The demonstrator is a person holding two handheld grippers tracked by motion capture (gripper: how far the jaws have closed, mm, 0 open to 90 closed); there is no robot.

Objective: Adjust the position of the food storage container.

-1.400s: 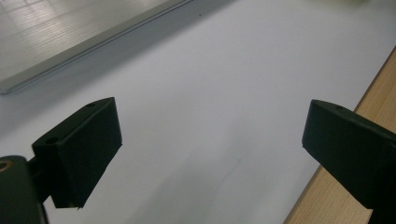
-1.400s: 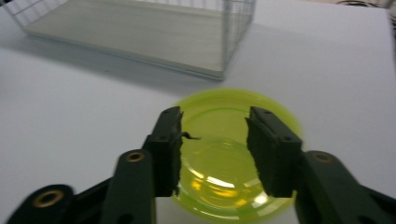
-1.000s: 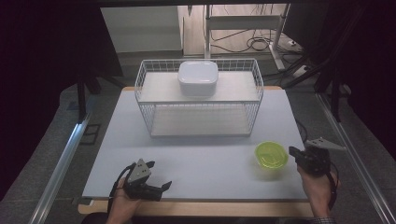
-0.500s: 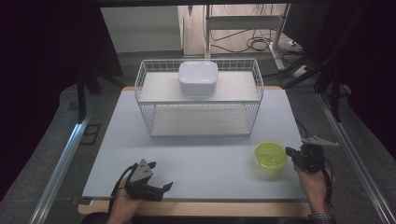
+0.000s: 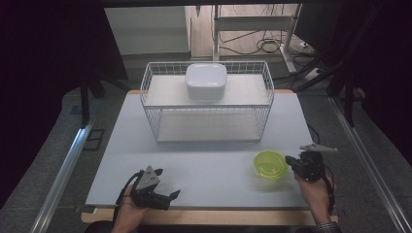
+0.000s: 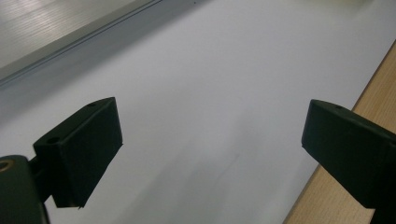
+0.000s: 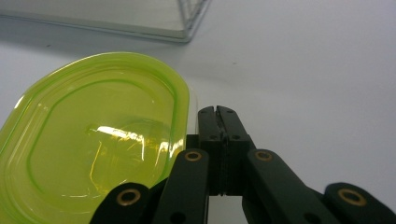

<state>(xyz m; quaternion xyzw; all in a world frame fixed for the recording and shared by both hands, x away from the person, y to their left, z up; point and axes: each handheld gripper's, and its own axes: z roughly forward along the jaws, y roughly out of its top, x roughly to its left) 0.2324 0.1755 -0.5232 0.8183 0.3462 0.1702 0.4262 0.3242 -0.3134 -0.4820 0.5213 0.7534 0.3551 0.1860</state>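
A translucent green bowl (image 5: 269,164) (image 7: 93,140) stands upright on the white table (image 5: 209,160) at the front right. My right gripper (image 5: 289,160) (image 7: 217,112) is shut with nothing between its jaws. Its tip sits right beside the bowl's right rim, at or nearly touching it. My left gripper (image 5: 173,195) (image 6: 210,140) rests low near the table's front left edge, open wide, with only bare table between its jaws.
A white wire basket (image 5: 155,121) stands at the back middle of the table, and a white lidded container (image 5: 205,80) sits on its top. The table's wooden front edge (image 6: 373,93) runs just beside the left gripper.
My right gripper has moved left up to the bowl, and the bowl has shifted a little to the left. The left gripper has stayed put.
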